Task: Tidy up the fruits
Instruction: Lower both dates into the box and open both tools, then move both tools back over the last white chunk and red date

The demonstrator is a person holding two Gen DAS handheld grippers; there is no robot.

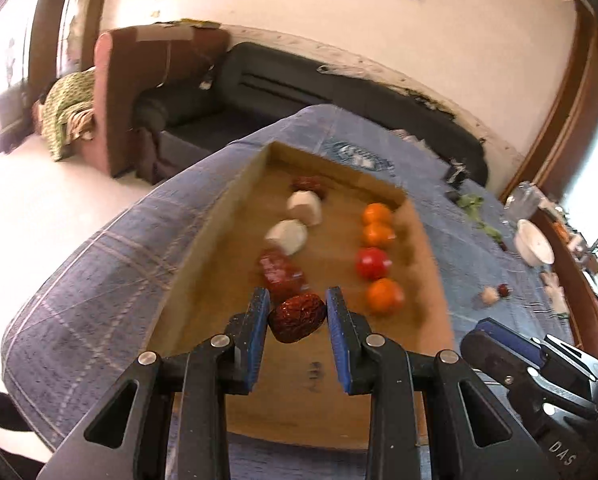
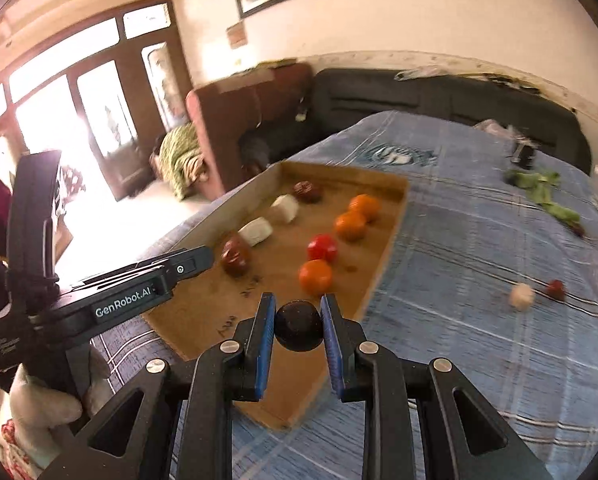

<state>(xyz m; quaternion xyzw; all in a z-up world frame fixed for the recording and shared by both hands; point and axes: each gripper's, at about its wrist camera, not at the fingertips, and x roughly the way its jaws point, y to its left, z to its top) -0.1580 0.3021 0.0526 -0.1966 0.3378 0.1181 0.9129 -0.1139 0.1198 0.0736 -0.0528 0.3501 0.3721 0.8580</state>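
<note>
While the left gripper [image 1: 298, 307] clamps a wrinkled red date [image 1: 297, 317] and the right gripper [image 2: 298, 315] clamps a dark round fruit [image 2: 299, 330], both hover over the cardboard tray [image 1: 207, 240] holding oranges [image 1: 383, 296], a tomato [image 1: 371, 263], white pieces [image 1: 287, 236] and dates in two rows.

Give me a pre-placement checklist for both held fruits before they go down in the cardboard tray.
1. Left gripper clamped on wrinkled red date: ok.
2. Right gripper clamped on dark round plum-like fruit: ok.
3. Bare floor in the shallow brown cardboard tray below the date: ok.
4. Held dark fruit lines up behind the near orange: ok.
5. Two small loose fruits remain on blue checked cloth: not ok.
6. Fruit type of the dark one: cannot tell.
</note>
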